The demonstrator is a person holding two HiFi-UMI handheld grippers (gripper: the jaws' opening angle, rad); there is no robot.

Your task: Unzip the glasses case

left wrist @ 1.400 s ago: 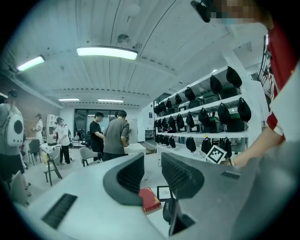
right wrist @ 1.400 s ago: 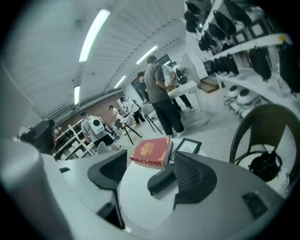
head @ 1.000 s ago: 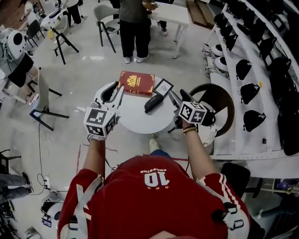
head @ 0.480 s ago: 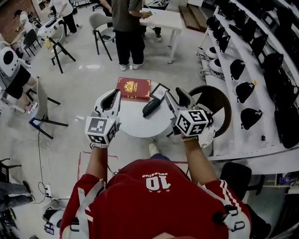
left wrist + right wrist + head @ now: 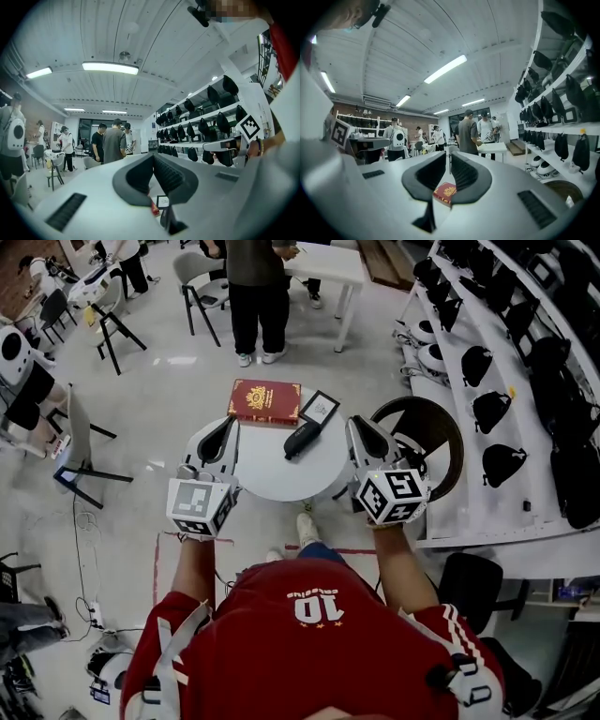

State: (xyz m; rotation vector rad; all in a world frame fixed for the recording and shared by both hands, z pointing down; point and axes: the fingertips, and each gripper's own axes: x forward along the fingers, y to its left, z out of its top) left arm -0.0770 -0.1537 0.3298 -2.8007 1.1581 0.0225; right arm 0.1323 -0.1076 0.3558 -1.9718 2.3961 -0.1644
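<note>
The black glasses case [image 5: 302,439] lies zipped on the round white table [image 5: 267,474], between my two grippers and touched by neither. My left gripper [image 5: 228,425] hovers over the table's left edge, shut and empty; its jaws have just been closing. My right gripper [image 5: 359,429] is raised at the table's right edge; its jaws have just closed to a thin slit with nothing between them. In the left gripper view the left gripper [image 5: 152,157] points level and the case [image 5: 166,218] shows below its jaws. The right gripper [image 5: 449,157] also points level.
A red book [image 5: 265,401] and a small framed card [image 5: 320,408] lie at the table's far side; the book [image 5: 444,192] shows under the right jaws. A dark round stool [image 5: 433,432] stands right of the table. Shelves of black bags [image 5: 487,362] line the right. People stand beyond.
Both grippers' jaws stood open and have come together, empty. The right gripper has risen and rolled away from beside the case. The left gripper has shifted a little.
</note>
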